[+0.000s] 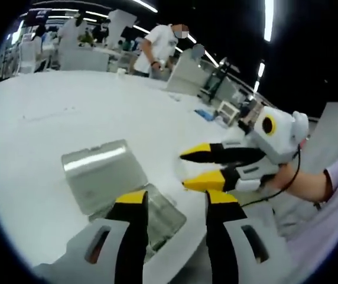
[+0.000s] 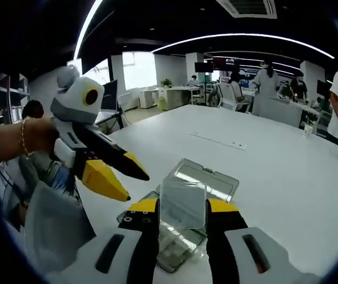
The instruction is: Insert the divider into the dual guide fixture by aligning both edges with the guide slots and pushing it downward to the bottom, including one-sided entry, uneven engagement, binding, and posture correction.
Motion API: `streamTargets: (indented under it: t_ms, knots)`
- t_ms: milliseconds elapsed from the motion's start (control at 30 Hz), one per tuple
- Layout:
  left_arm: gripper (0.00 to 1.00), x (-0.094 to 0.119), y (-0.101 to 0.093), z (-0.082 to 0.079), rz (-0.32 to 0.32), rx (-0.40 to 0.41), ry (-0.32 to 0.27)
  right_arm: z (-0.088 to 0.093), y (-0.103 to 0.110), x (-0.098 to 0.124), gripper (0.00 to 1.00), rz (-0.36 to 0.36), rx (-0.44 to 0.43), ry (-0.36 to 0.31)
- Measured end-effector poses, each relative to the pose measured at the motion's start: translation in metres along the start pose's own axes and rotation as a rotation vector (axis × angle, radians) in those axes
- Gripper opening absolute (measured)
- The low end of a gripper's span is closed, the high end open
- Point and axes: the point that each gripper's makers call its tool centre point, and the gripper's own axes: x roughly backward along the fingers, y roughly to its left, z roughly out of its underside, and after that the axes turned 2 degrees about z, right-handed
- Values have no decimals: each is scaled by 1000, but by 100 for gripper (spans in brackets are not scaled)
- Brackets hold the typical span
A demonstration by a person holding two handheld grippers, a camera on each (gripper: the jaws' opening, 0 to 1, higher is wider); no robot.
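My right gripper (image 2: 182, 207) holds a clear plastic divider (image 2: 183, 204) upright between its 2 yellow-tipped jaws, which press on the sheet's side edges. Just behind and below the divider, the transparent guide fixture (image 2: 207, 180) lies on the white bench (image 2: 263, 160), its lid-like half tilted up toward the far side. My left gripper (image 2: 122, 180) comes in from the left, its 2 yellow and black jaws parted and empty, tips just beside the fixture's near-left corner. My hand (image 2: 15, 139), with a bracelet at the wrist, holds that gripper. Far across the bench, people stand near other desks under long ceiling lights.
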Motion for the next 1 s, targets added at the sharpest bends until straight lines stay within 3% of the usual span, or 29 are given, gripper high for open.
streamTargets:
  t_ms: [167, 367, 1000]
  knots:
    - [26, 6, 3, 0, 17, 100, -50, 3, 19, -7, 26, -32, 22, 14]
    - [22, 11, 8, 9, 13, 148, -44, 0, 39, -7, 26, -65, 44, 2]
    - [8, 9, 1, 14, 61, 240, -27, -8, 51, -6, 26, -83, 72, -34]
